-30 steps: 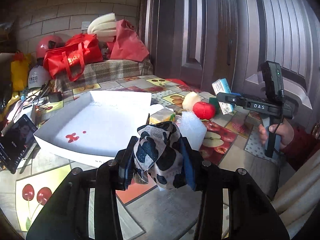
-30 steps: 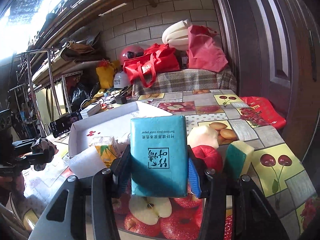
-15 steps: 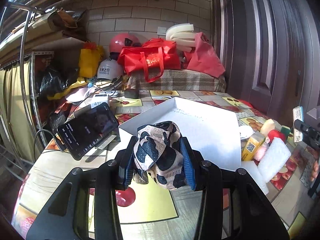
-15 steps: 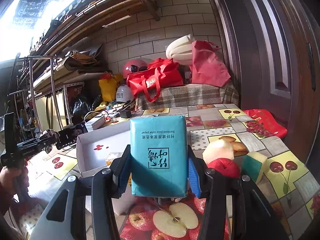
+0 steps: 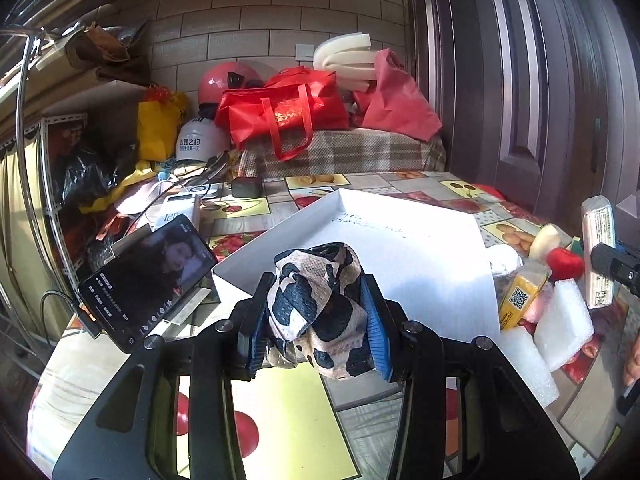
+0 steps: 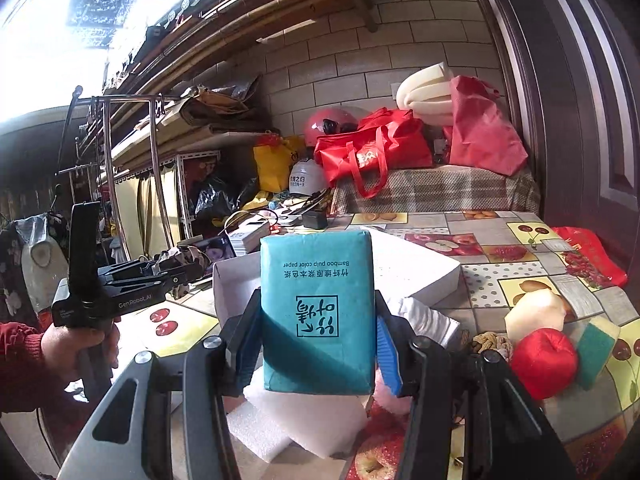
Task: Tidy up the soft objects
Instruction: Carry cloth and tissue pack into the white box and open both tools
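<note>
Fingers (image 5: 374, 328) of the left gripper (image 5: 316, 320) are pinching a crumpled cow-print cloth (image 5: 320, 304), black and brown blotches on cream, bunched into a loose knot that hangs a little below the pads. It hovers just in front of the near corner of the white box (image 5: 404, 248), above the fruit-patterned worktop (image 5: 280, 420).

Over on the right gripper (image 6: 316, 336), the blue pads clamp a teal tissue pack (image 6: 318, 312) by its two long sides, upright, print upside down.

Only the right wrist view shows the left hand (image 6: 80, 344) in a red sleeve gripping its handle, off to the left of the box. It also shows the red ball of yarn (image 6: 544, 360), the green sponge (image 6: 596, 352) and a pale rounded lump (image 6: 536, 312) sitting close together at the right. The left wrist view alone gives the phone (image 5: 148, 280) propped beside the box's left corner, screen lit.

White foam blocks (image 6: 296, 420) lie right under the tissue pack, crowding the box's right side. The box floor looks bare white, walls low. A yellow tile of worktop lies open below the cloth.
</note>
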`<state>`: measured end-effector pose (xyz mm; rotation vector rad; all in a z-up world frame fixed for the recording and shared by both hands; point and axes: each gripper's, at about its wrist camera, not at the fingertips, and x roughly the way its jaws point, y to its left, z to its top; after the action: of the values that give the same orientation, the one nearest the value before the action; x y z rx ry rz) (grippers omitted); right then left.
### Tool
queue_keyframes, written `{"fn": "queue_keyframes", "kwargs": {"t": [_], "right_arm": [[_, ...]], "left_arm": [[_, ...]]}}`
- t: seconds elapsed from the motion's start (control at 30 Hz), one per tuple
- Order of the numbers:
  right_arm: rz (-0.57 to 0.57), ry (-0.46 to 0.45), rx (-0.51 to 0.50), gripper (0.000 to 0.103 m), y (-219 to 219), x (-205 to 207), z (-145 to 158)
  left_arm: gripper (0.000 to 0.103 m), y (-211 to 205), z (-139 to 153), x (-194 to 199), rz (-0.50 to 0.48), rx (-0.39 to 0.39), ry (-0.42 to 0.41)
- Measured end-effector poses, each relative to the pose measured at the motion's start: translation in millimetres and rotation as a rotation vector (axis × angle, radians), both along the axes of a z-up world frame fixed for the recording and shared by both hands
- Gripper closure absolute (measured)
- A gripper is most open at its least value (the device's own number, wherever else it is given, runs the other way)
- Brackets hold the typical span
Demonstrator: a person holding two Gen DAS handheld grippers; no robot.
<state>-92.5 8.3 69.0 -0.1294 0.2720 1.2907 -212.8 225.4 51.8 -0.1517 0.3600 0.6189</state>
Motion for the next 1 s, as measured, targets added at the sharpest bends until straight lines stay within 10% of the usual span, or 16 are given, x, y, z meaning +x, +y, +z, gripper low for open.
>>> {"fn": "queue_keyframes", "kwargs": {"t": [0.47, 1.0], "right_arm": [[0.174, 0.063, -0.024, 0.054, 82, -55, -9], [-0.128, 0.164, -0.073, 0.053, 118, -15, -18]], "left_arm": [[0.061, 55, 2, 29, -0.013, -0.088, -0.006], [0.061, 84, 5, 84, 0.028, -0.049, 0.031]]}}
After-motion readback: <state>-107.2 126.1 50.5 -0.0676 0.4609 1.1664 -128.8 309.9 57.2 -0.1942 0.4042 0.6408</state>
